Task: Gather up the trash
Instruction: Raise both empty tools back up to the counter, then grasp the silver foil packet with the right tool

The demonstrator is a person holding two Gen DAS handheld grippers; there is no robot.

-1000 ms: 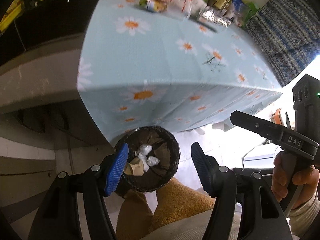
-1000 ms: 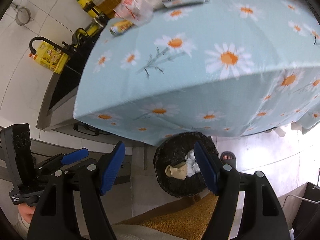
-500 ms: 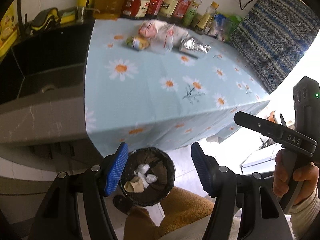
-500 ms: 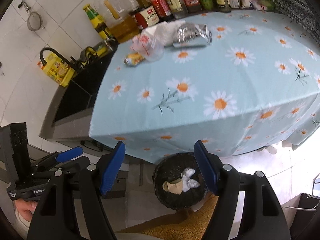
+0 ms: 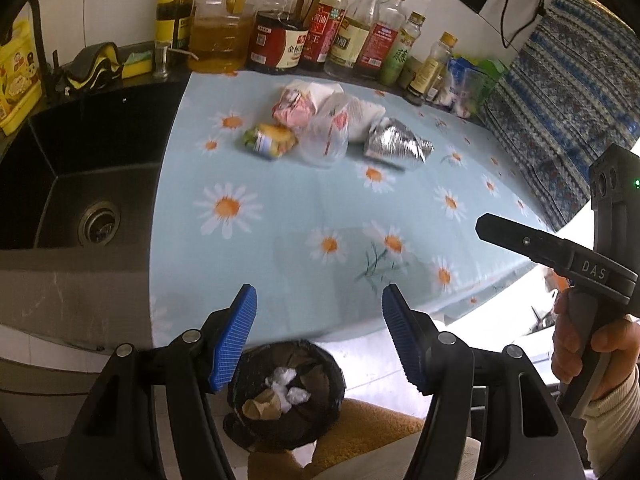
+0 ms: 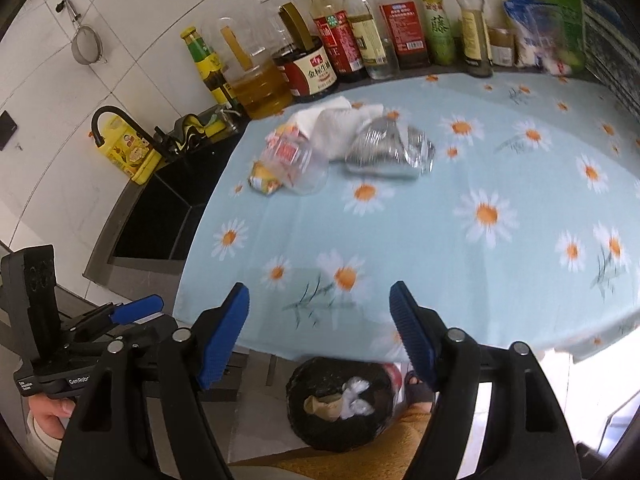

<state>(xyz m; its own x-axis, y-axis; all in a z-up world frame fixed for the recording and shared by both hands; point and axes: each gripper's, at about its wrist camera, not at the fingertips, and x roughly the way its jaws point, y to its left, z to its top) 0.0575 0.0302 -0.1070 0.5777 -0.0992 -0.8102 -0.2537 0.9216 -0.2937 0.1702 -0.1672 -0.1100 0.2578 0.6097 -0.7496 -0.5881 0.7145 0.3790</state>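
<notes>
Left wrist view: lifted since a second ago, from staring down into the bin (image 5: 286, 396) to facing across the table (image 5: 280, 216). Left tool (image 5: 318, 336) wide open, holding nothing, hovering over the near table edge. Bin on the floor just under that edge, already holding crumpled paper and a brown scrap. Probably between pieces: last drop done, next pick-up coming. Remaining trash clustered far across the table, near the bottles (image 5: 320, 28): a small can (image 5: 270, 140) on its side, long axis running left-right and slightly toward the camera; a clear plastic bag (image 5: 326, 136) touching it; a pink wrapper (image 5: 294, 106) behind; a foil pouch (image 5: 396, 144) lying flat, long axis left-right, pointed end to the right. Right tool seen at the right edge.

Right wrist view: likewise raised from bin (image 6: 340, 400) to table (image 6: 440, 240). Right tool (image 6: 320, 330) spread open, empty, well short of the trash. Can (image 6: 264, 178) at the cluster's left, foil pouch (image 6: 390, 150) at its right, bag (image 6: 298, 164) between, somewhat blurred.
</notes>
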